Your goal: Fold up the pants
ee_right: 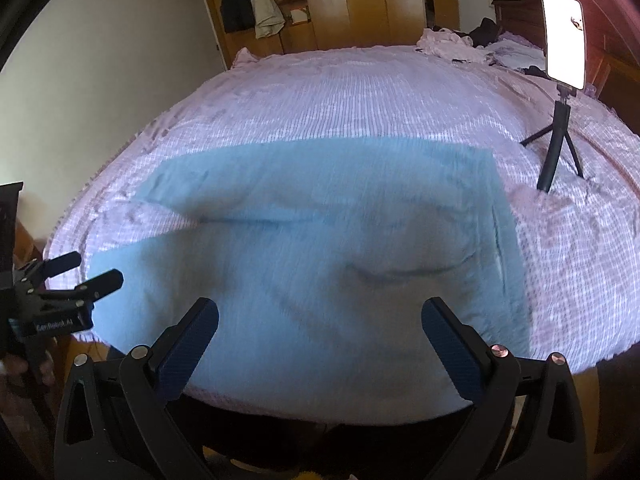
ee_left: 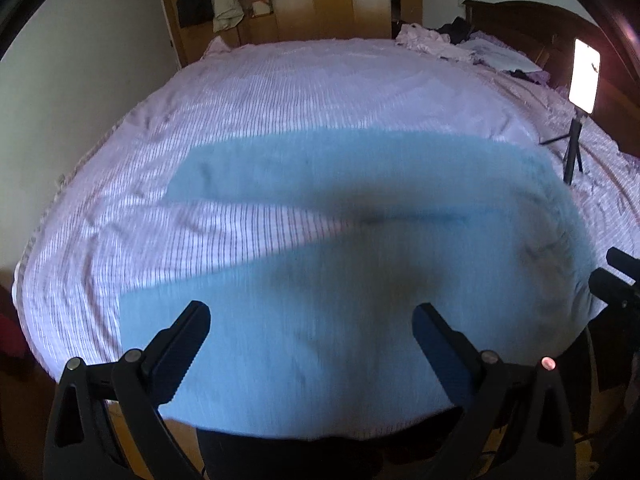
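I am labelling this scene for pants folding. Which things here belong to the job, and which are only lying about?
For the job:
- light blue pants, spread flat on the bed
- left gripper, open
- right gripper, open

Lying about:
- phone on tripod
- heap of clothes at far corner
- jackets on wardrobe

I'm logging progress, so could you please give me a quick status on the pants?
Left tool and right tool open, empty. Blue pants spread flat on the bed, unfolded, legs apart. Phone tripod stands beside the waistband.
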### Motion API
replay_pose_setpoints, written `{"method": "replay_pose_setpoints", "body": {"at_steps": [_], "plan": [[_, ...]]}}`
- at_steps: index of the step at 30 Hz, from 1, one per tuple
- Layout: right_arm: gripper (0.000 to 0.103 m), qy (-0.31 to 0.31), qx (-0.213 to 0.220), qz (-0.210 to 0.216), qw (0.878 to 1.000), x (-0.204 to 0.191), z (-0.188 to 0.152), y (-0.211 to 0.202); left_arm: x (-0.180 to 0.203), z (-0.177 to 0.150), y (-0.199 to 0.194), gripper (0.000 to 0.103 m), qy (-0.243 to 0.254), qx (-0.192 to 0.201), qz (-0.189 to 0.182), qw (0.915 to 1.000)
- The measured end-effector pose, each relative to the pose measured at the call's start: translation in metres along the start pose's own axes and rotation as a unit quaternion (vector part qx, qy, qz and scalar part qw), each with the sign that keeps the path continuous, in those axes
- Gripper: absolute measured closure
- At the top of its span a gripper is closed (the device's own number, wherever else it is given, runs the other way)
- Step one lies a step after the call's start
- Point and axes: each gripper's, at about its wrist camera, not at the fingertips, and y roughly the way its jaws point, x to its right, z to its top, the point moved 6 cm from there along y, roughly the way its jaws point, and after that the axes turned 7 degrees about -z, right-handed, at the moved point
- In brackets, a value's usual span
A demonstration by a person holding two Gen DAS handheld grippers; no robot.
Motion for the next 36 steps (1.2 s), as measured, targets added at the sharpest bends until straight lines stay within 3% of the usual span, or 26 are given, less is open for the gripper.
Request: {"method": "replay_pose_setpoints", "body": {"at_steps": [9,16,21,27,36], "plan": [[0.005,-0.006,0.01,0.009,1.0,0.02,0.053,-0.01,0.004,0.067,-0.016,0.0,0.028,0.034,0.002,0.999],[0.005,-0.003,-0.002,0.015,1.0,0.034,0.089,-0.002,0.011,0.11,-0.015,0.0,0.031,0.026,-0.027,0.9988],[0.005,-0.019,-0.002,0.003,1.0,0.042,0.115,0.009,0.012,0.141,-0.008,0.0,0.037,0.031,-0.023,0.9986],[0.005,-0.019,-0.019,0.014,1.0,0.051,0.138,0.033,0.007,0.161,0.025,0.0,0.012,0.004,-0.041,0.9991],[0.005,-0.032,-0.059,0.006,0.998,0.064,0.15,0.091,0.009,0.173,0.082,0.0,0.028,-0.027,-0.024,0.999]]}}
